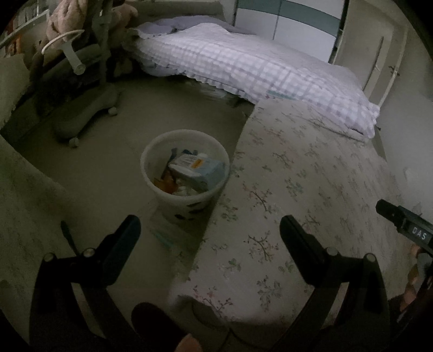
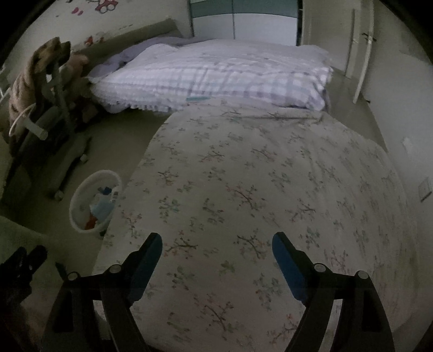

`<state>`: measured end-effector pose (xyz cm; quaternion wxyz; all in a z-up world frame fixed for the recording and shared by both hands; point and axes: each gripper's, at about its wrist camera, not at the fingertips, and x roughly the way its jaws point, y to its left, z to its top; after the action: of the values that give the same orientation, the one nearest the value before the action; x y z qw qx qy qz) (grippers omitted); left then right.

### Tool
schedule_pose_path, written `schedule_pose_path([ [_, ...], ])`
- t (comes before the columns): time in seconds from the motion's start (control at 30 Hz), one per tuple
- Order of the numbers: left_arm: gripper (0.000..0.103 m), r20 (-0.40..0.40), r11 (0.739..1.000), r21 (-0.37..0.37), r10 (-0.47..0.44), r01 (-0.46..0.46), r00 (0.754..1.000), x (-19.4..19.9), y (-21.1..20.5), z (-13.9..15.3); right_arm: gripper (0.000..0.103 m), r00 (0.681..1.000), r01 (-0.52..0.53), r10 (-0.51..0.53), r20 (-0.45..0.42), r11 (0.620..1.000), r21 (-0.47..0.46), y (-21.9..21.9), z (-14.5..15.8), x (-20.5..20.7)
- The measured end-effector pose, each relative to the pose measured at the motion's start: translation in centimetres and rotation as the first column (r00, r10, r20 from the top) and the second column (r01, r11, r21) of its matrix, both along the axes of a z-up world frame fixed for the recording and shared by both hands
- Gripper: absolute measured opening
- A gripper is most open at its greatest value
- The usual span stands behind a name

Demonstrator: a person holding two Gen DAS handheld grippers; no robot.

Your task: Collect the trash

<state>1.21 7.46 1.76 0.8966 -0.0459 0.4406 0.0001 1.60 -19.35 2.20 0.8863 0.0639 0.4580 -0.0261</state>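
Observation:
A white trash bin (image 1: 151, 162) stands on the floor beside the floral-covered table (image 1: 311, 189). It holds trash (image 1: 194, 170): a pale blue and white packet, orange scraps and paper. My left gripper (image 1: 209, 230) is open and empty, above the floor and table edge, just short of the bin. My right gripper (image 2: 216, 249) is open and empty over the floral cloth (image 2: 257, 189). The bin (image 2: 81, 195) also shows at the left of the right wrist view. A flat clear wrapper (image 1: 165, 232) lies on the floor in front of the bin.
A bed with a checked purple quilt (image 1: 243, 62) lies beyond the table. A grey wheeled chair (image 1: 81, 89) draped with clothes stands left of the bin. A wardrobe (image 2: 243, 19) and a door (image 2: 360, 40) are at the back. The other gripper's body (image 1: 406, 224) shows at right.

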Motion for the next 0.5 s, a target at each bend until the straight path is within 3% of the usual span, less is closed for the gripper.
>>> schedule_pose_path([
  [0.5,0.102,0.072,0.999,0.031,-0.039,0.037,0.997,-1.6,-2.2,1.3,0.085,1.000,0.007,-0.006,0.017,1.000,-0.009,-0.7,-0.8,-1.0],
])
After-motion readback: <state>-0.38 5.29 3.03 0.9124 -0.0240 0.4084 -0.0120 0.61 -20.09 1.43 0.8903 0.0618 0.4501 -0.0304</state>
